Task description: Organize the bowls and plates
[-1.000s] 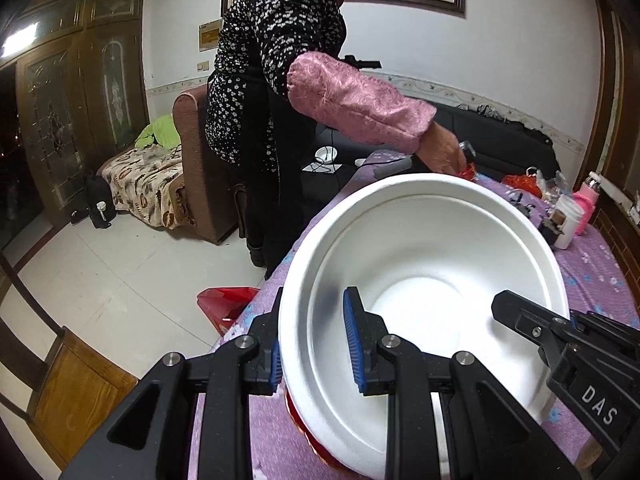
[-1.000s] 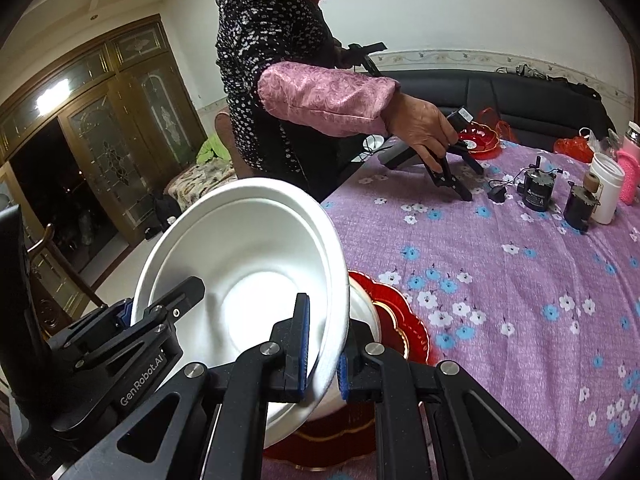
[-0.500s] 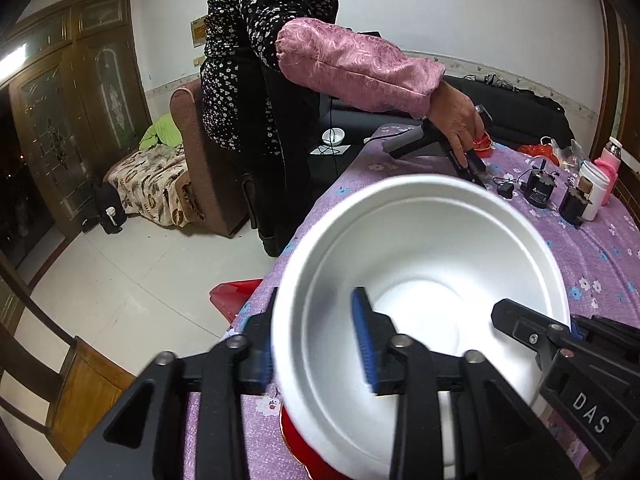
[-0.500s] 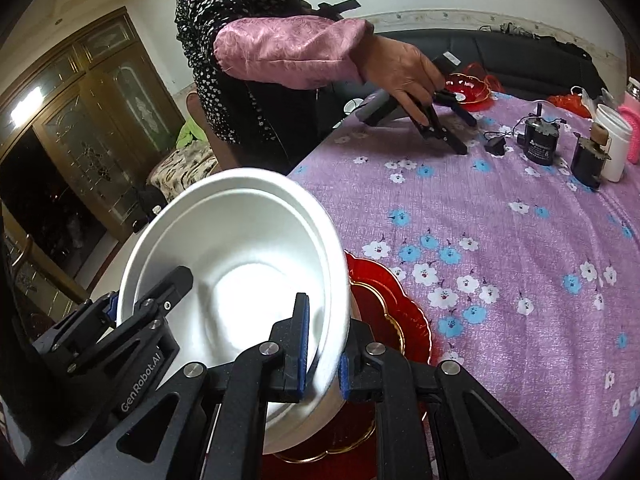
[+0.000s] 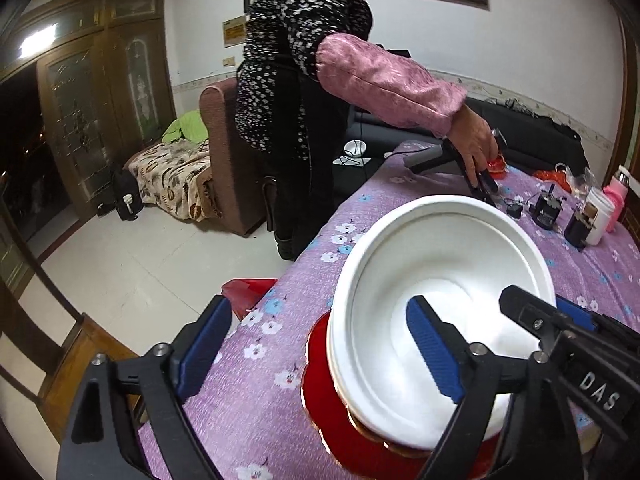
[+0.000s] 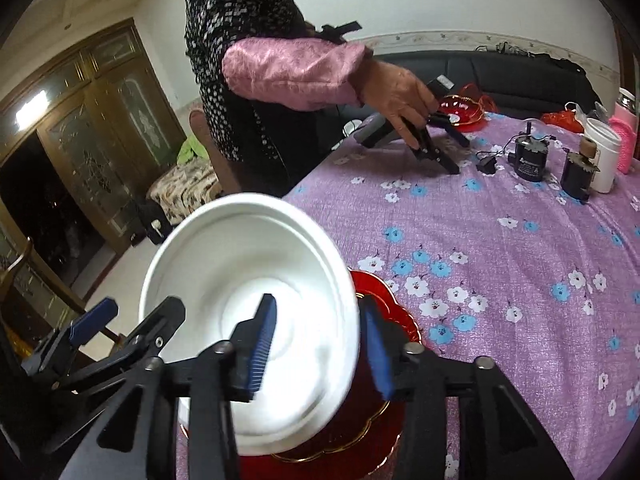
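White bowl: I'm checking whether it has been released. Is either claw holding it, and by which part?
Neither holds it. Both claws' jaws have just been opening and straddle the white bowl's rim without pressing; it sits on the red plate.

text "DAS" | white letters on the black right gripper (image 5: 576,332) body, seen in the left wrist view, just right of the white bowl (image 5: 432,264) | wall notice and motor labels beyond the bowl: unreadable

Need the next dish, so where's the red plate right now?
In both wrist views, the red plate sits on the purple tablecloth near the table's edge, directly under the white bowl.
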Demonstrator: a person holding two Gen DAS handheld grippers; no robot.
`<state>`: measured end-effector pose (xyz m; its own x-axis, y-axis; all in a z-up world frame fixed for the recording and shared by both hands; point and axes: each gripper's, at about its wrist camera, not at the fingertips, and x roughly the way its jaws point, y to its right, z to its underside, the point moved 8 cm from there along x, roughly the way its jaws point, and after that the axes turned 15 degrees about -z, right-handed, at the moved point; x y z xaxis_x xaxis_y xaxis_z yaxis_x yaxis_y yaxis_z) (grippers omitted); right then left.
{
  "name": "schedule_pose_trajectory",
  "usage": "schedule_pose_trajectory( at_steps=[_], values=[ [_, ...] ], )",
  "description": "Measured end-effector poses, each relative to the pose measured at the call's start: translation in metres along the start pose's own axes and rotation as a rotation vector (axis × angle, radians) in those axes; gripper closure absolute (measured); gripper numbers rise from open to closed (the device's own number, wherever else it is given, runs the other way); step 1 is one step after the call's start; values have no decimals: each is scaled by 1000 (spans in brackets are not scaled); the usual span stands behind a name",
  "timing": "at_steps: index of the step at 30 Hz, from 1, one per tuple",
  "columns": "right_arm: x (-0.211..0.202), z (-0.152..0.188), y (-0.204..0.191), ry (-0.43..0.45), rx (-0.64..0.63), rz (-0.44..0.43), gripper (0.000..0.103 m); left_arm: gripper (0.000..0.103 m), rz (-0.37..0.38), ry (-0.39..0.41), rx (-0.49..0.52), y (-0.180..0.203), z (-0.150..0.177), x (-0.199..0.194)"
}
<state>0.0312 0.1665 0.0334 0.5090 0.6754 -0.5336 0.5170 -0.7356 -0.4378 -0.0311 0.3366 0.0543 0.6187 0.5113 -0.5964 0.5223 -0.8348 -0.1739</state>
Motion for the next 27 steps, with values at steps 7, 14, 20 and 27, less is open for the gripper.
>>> schedule_pose_trajectory(
  at_steps=[7,14,20,27],
  values=[
    [-28,9,-3,38,-15,-1,47,12,20,0,-5,4,14,-21],
    [-64,34,10,74,-21,43,38,12,79,-29,18,16,46,-50],
    [-97,67,32,83,14,91,36,12,137,-63,67,33,84,-78],
    [-125,103,60,78,55,176,35,12,153,-101,169,66,124,-94]
  ],
)
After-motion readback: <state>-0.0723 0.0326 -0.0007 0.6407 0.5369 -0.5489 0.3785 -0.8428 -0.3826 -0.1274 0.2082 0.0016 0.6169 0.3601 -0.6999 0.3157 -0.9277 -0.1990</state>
